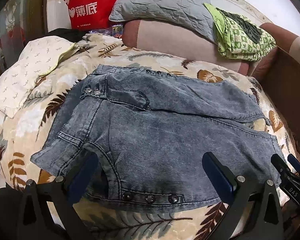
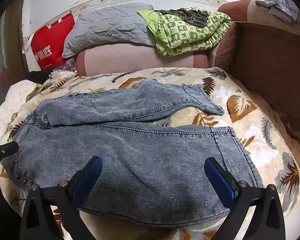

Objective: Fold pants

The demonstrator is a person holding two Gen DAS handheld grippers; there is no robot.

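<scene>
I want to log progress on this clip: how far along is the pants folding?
Done: the jeans lie spread flat on the leaf-print blanket, legs apart. In hand: nothing; the left gripper and right gripper hover open over the near leg. Left: every fold, starting with laying one leg over the other.

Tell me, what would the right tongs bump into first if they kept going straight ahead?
Most likely the jeans. The open right tongs point at the near leg, lying flat on the leaf-print blanket. Depth is hard to judge.

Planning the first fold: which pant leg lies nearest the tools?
The lower, wider pant leg, under both open tools; the other pant leg lies nearer the sofa back.
</scene>
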